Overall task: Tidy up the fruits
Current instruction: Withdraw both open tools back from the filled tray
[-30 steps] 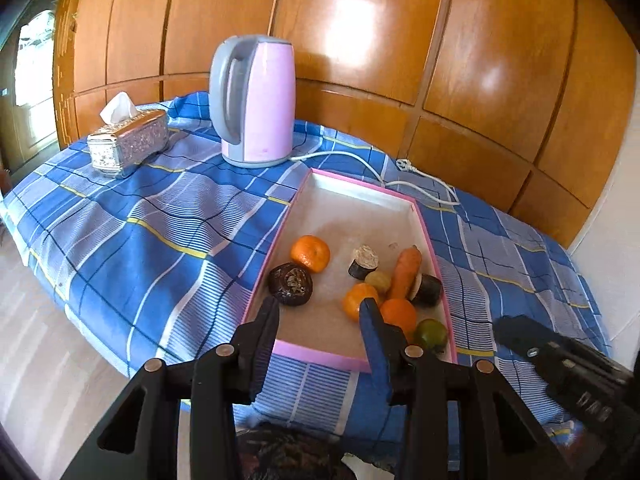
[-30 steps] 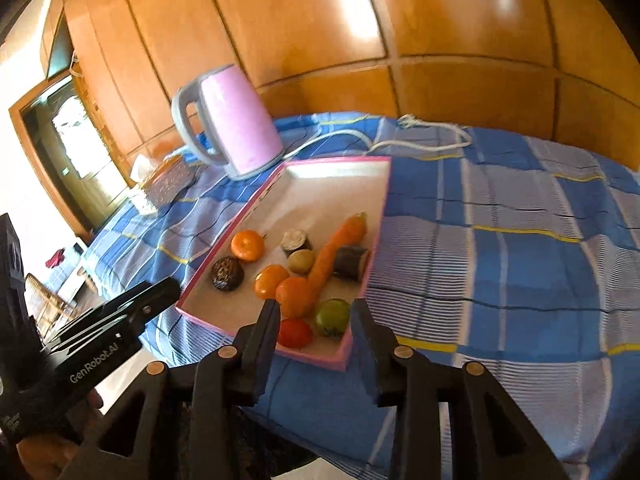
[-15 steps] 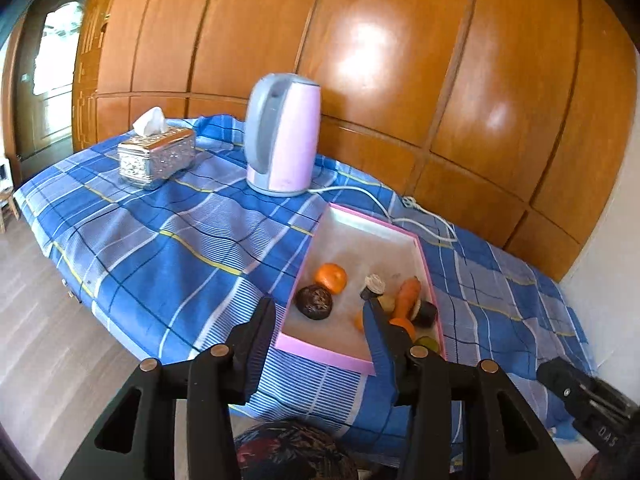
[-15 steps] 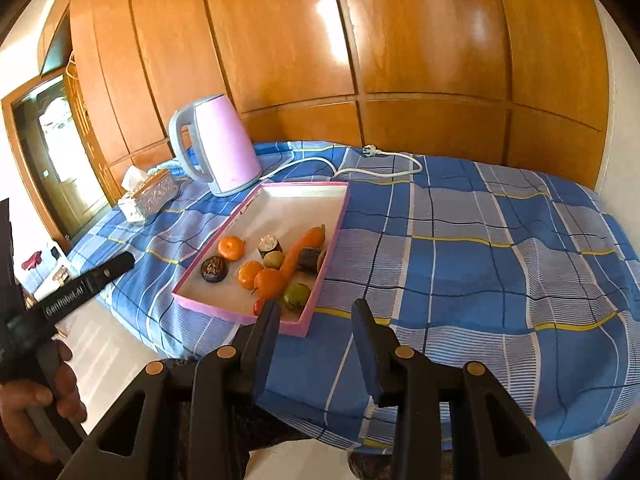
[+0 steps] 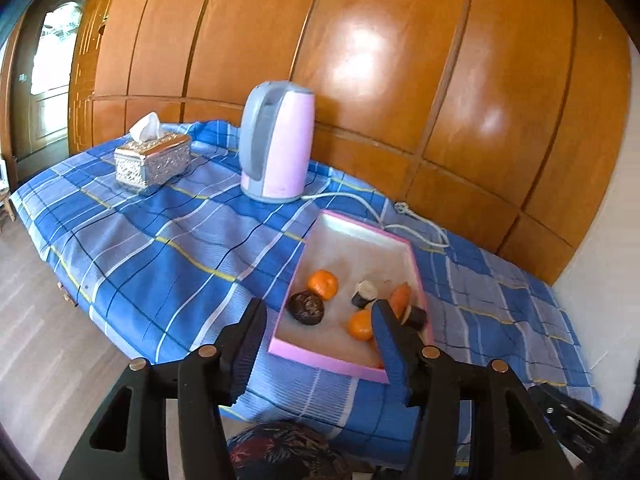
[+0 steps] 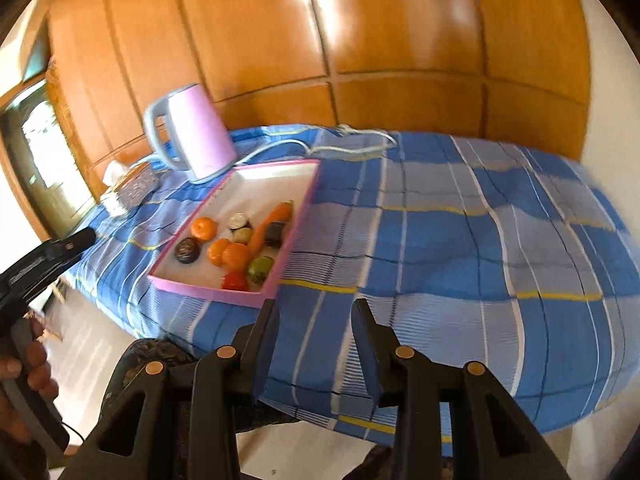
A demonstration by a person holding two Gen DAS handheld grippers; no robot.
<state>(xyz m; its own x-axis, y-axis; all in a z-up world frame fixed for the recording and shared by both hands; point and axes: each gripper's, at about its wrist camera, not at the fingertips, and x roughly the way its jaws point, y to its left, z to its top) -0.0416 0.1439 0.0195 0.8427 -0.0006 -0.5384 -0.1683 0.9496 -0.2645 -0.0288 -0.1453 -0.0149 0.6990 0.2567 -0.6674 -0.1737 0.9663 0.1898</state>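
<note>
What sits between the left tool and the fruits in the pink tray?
Nothing visible. The left tool, jaws opening and empty, hangs short of the pink tray; only its low near rim and bare blue cloth lie before the fruits.

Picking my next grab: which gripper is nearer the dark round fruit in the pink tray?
Left. The left gripper, empty with jaws opening, hangs just short of the tray's near corner where the dark round fruit sits. The right gripper hangs off the tray's opposite near corner, over the cloth.

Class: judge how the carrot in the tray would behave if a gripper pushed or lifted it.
The carrot looks stiff, so it should lift without drooping. Its tapered round shape may roll or pivot if pushed. It leans against neighbouring fruit in the tray, so pushing would probably nudge those.
</note>
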